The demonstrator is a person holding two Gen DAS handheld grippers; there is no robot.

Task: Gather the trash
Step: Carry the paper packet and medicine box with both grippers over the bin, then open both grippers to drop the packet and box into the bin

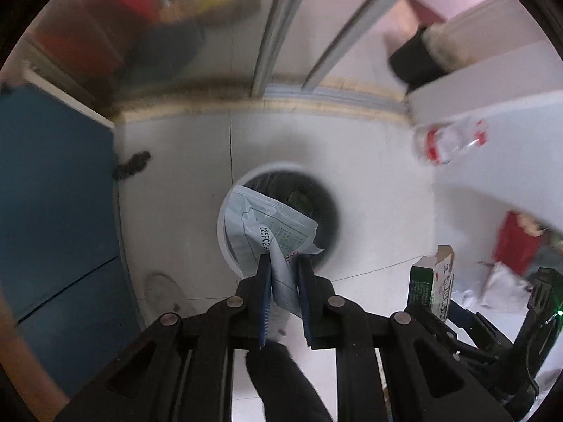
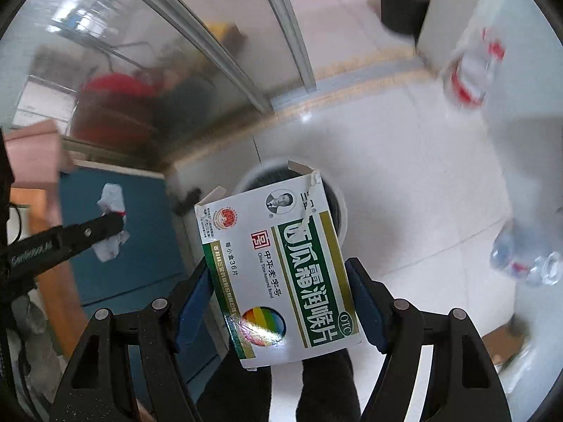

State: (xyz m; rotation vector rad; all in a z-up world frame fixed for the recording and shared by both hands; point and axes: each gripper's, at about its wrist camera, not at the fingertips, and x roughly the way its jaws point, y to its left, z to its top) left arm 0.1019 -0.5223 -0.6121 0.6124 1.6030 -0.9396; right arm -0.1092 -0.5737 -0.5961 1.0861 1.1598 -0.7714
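Observation:
A round white-rimmed bin (image 1: 281, 168) stands on the pale tiled floor, with dark trash inside. My left gripper (image 1: 284, 258) points down over it, shut on a crumpled pale blue wrapper (image 1: 267, 232) that hangs above the opening. In the right wrist view the same bin (image 2: 253, 172) shows behind a white and green medicine box (image 2: 288, 232). My right gripper (image 2: 278, 265) is shut on that box, its blue pads pressing on the two sides. The left gripper (image 2: 116, 223) with its wrapper (image 2: 111, 197) appears at the left there. The box (image 1: 431, 281) also shows at the lower right of the left wrist view.
A blue cabinet (image 1: 52, 193) stands left of the bin. A glass door (image 2: 176, 70) lies beyond it. A white table (image 2: 520, 158) at the right carries clear plastic bottles (image 2: 468, 77) (image 2: 527, 263). A small black object (image 1: 132, 165) lies on the floor. A person's dark-clad legs (image 2: 327, 387) are below.

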